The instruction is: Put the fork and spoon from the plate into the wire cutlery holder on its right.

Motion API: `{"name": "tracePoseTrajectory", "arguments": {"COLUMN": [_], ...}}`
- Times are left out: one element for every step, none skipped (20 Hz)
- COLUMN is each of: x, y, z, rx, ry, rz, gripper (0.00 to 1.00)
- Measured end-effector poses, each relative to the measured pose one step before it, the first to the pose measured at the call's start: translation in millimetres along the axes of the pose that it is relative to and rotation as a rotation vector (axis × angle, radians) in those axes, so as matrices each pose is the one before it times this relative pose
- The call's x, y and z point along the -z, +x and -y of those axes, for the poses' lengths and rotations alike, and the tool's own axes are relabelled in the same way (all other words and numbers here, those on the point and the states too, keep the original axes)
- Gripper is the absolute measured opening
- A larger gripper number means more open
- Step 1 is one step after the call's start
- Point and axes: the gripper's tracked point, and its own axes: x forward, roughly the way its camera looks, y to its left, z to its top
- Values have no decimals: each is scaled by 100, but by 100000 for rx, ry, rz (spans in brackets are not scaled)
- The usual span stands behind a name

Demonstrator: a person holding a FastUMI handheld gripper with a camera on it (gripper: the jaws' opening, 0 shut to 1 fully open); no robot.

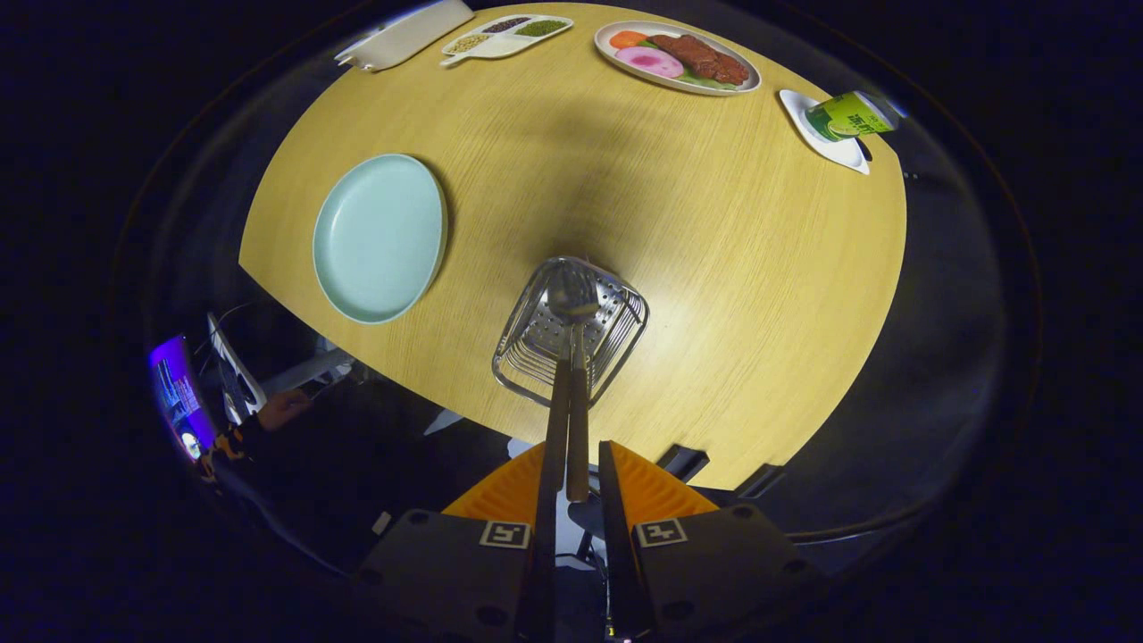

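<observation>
Spoon [572,299] and fork [557,420] stand together in the wire cutlery holder [616,335], heads down on its perforated floor and wooden handles leaning back toward the camera. The spoon's bowl is plain to see against the holder's far wall; the second handle lies just beside and left of the spoon's, and I take it for the fork, though its tines are hidden behind the spoon and the wires. Both handles rise out of the holder's near rim and run into the gap between the orange fingers [665,491] of the hand-held gripper [571,473].

The fingers stand slightly apart, with the handle ends between them — whether the pads actually press on a handle or merely flank it cannot be told from this angle. The high, downward pose suits lowering a long utensil into a narrow basket.

Off to the holder's left, well apart from it, the pale green plate [379,237] lies bare on the worktop [714,268], so the task looks all but finished. On the far side sit a dish of food [677,56], a divided tray [504,36], a white board [406,34] and a green can [848,114] tipped on a small white plate [835,147]. Beside the near edge a person's hand [284,409] rests by a lit screen [179,397].
</observation>
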Motion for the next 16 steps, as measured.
{"name": "tracePoseTrajectory", "arguments": {"x": [-194,-217,-262,-145,-236,-154,-235,-216,-430,-555,-638,-470,-698,-808,-854,-647], "y": [-124,-210,-322,-184,-207,-157,-215,-384,-275,-362,-572,-408,-564,-406,-460,-658], "z": [34,-94,-116,-364,-323,-229,-271,-293,-220,-596,-355,-399,-359,-139,-525,-403], "rx": [58,-21,-105,-576,-558,84,634,625,576,225,1205,653,1311,1765,564,581], "ry": [-6,123,604,1298,1442,1519,1862,2147,2780,1812,1473,1043,951,1412,1814,1766], "rz": [2359,3543,4483,4949,5828,5448,5543,6240,6397,7137,6490,6335,6236,6309,5778,5604], "gripper": [28,28,28,32,37,47,54,64,69,82,89,100,100,100,100,100]}}
